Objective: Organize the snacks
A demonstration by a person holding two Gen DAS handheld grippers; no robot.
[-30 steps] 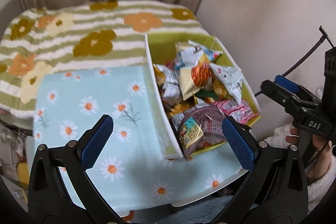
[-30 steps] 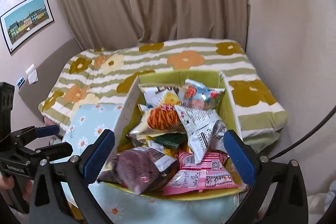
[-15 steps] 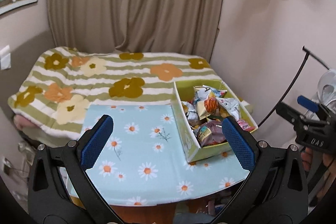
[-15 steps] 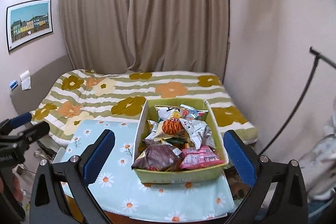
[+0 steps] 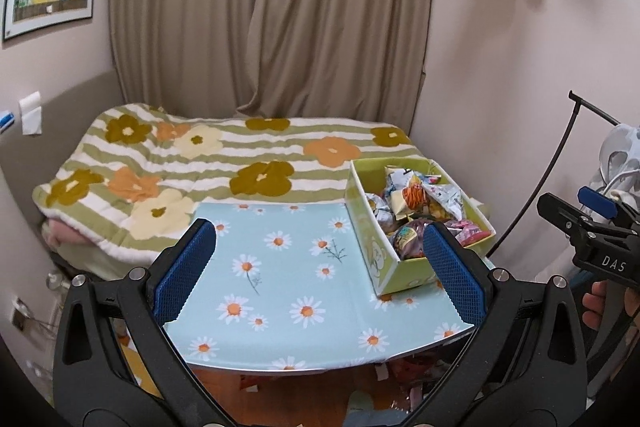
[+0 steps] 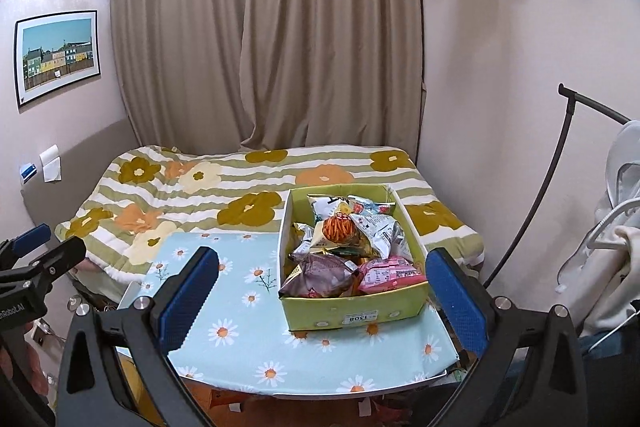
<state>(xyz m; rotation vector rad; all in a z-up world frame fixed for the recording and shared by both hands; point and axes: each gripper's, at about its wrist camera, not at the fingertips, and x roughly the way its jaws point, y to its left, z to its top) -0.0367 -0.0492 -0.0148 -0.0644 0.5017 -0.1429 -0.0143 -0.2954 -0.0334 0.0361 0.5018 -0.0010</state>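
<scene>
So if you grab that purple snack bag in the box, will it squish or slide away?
The purple bag looks puffed and crinkly, so it would probably dent and crackle when squeezed. It seems light for its size. Its glossy film may slip. It lies loosely atop other packets in the green box, so it could shift when nudged.

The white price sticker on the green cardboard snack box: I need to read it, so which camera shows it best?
The right wrist view: the white price sticker sits on the green cardboard snack box's front wall, facing the camera. In the left wrist view the box is turned sideways and no sticker is visible.
</scene>
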